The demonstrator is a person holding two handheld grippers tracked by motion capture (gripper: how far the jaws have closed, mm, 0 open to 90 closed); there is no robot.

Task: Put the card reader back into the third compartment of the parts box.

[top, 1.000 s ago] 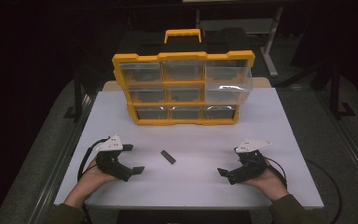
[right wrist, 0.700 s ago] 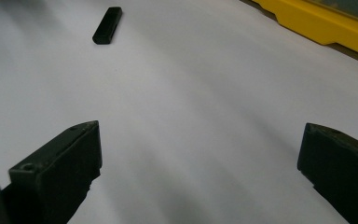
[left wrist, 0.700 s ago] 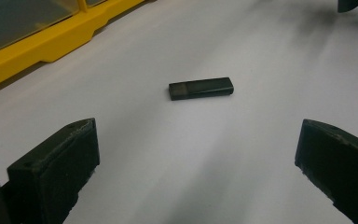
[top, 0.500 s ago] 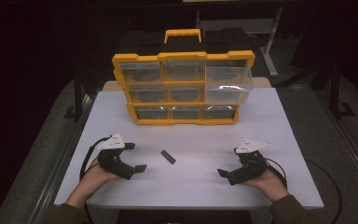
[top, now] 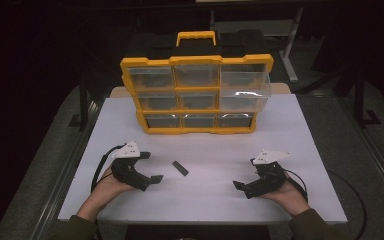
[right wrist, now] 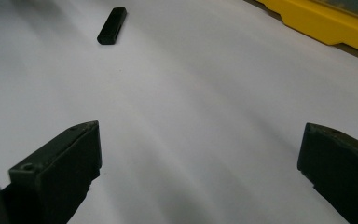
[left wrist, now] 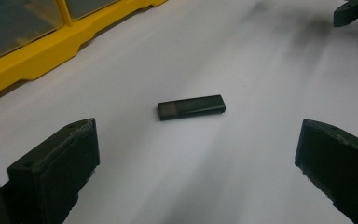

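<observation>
A small black stick [top: 180, 167] lies flat on the white table [top: 205, 145], between my two grippers. My left gripper [top: 151, 167] rests on the table just left of the stick, open, jaws pointing at it. In the left gripper view the stick [left wrist: 191, 107] lies a short way ahead of the left gripper [left wrist: 196, 172], whose wide-apart jaws hold nothing. My right gripper [top: 246, 173] sits farther off at the right, also open and empty. From the right gripper [right wrist: 200, 172] the stick [right wrist: 112, 25] shows far ahead at the upper left.
A yellow organizer [top: 196, 95] with clear drawers and a top handle stands upright at the back of the table. Its top right drawer [top: 245, 82] is pulled out a little. Its yellow base [left wrist: 37, 56] lies left of the stick. Dark floor surrounds the table.
</observation>
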